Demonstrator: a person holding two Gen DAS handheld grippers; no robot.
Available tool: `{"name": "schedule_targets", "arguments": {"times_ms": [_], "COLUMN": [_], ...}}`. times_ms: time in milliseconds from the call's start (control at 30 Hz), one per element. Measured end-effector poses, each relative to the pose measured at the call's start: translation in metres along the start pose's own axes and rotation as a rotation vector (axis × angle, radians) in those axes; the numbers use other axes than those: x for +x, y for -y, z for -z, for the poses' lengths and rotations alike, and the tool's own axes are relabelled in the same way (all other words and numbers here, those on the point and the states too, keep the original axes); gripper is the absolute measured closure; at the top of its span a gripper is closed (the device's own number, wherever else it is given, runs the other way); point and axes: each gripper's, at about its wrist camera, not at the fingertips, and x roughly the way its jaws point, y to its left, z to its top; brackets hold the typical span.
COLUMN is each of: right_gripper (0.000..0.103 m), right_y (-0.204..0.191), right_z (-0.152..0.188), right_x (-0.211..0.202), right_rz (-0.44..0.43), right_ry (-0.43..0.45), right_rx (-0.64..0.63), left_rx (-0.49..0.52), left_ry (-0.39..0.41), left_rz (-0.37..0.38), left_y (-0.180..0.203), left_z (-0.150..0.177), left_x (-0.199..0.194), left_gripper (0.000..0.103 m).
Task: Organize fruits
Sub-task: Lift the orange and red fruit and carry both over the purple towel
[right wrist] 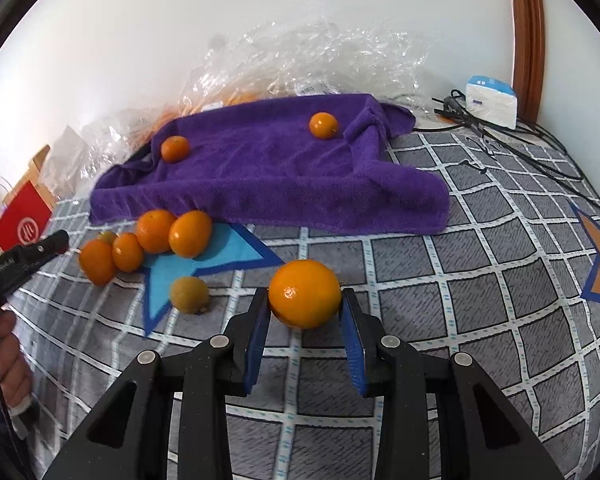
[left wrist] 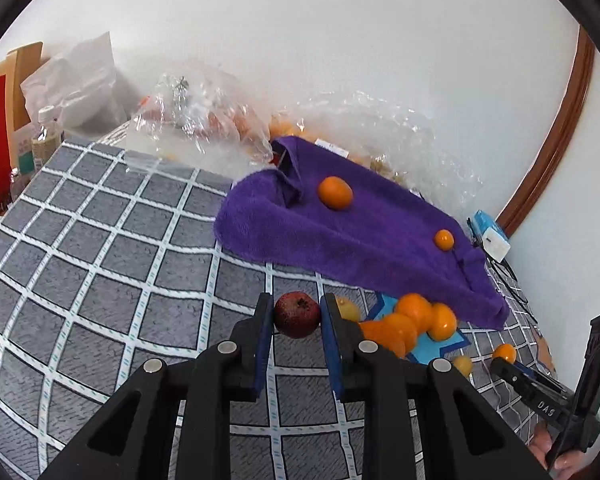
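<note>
Left gripper (left wrist: 297, 316) nearest: both blue pads pinch a dark red fruit (left wrist: 297, 314), round, held off the checked cloth (left wrist: 100, 264). Right gripper (right wrist: 305, 312) grips an orange (right wrist: 305, 293); left pad touching, right pad at its edge, whether lifted or resting I cannot tell.

Pile of oranges (right wrist: 148, 244) sits on the blue star (right wrist: 220, 250), just below the purple towel (right wrist: 268, 172). From the right gripper the pile lies ahead and to the left; from the left gripper it is just right of the jaws, so the left hand is nearer. Two more oranges lie on the towel, well apart.

Judgement: both hands mid-carry. The held orange is near-round, no long axis to mind. One small yellowish fruit (right wrist: 189, 294) lies between right gripper and pile.
</note>
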Motion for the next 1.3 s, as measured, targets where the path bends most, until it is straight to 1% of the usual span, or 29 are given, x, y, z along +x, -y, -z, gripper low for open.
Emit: {"name": "schedule_targets", "arguments": {"times_ms": [67,133,300,367,433,567,633,667,733,800,833,900,933,1000,1067,1133,1233,1300], "right_gripper": [0.068,0.068,0.068,0.068,0.068,0.068,0.068,0.068,0.068,0.068,0.068,0.068,0.068,0.068,0.068,0.068,0.068,0.068], "right_y": [-0.004,-0.009,-0.018,-0.020,-0.021,-0.020,-0.017,-0.018,-0.012,-0.007,-0.005,0.001,0.002,0.003,0.002,0.000,-0.002,-0.003], "right_z": [-0.009,-0.021,-0.063,-0.080,-0.103,-0.135,-0.149,-0.151,-0.150,-0.143,-0.138,-0.127,-0.125,-0.120,-0.119,-0.118,-0.116,-0.116], "right_x": [-0.008,-0.017,-0.029,-0.029,-0.025,-0.013,0.000,0.004,0.020,0.040,0.048,0.067,0.073,0.081,0.084,0.085,0.086,0.089], "right_rz": [-0.005,0.007,0.009,-0.003,-0.030,-0.053,-0.053,-0.048,-0.010,0.031,0.036,0.057,0.071,0.071,0.097,0.102,0.117,0.109], "right_ry": [0.020,0.051,0.125,0.147,0.167,0.179,0.173,0.171,0.160,0.136,0.126,0.083,0.060,0.039,0.040,0.046,0.045,0.038], "right_rx": [-0.007,-0.035,-0.063,-0.060,-0.045,-0.022,-0.011,-0.011,-0.018,-0.025,-0.022,-0.013,-0.017,-0.030,-0.036,-0.049,-0.062,-0.066], "left_rx": [0.002,0.007,0.063,0.088,0.097,0.084,0.079,0.076,0.075,0.072,0.067,0.055,0.053,0.071,0.087,0.096,0.111,0.122], "left_ry": [0.015,0.030,0.098,0.116,0.121,0.117,0.112,0.112,0.100,0.083,0.071,0.046,0.016,-0.021,-0.022,-0.031,-0.032,-0.029], "left_rz": [-0.012,-0.011,-0.020,-0.043,-0.048,-0.046,-0.046,-0.049,-0.073,-0.085,-0.087,-0.085,-0.099,-0.089,-0.099,-0.087,-0.095,-0.099], "left_y": [0.002,0.005,0.025,0.035,0.043,0.049,0.050,0.050,0.051,0.049,0.047,0.041,0.038,0.038,0.040,0.042,0.043,0.044], "left_z": [-0.005,-0.013,-0.050,-0.068,-0.082,-0.103,-0.108,-0.110,-0.109,-0.104,-0.101,-0.092,-0.088,-0.083,-0.080,-0.079,-0.077,-0.077], "left_x": [-0.008,-0.018,-0.034,-0.030,-0.021,0.001,0.014,0.023,0.042,0.059,0.068,0.083,0.091,0.099,0.102,0.104,0.105,0.107], "left_gripper": [0.080,0.080,0.080,0.080,0.080,0.080,0.080,0.080,0.080,0.080,0.080,0.080,0.080,0.080,0.080,0.080,0.080,0.080]}}
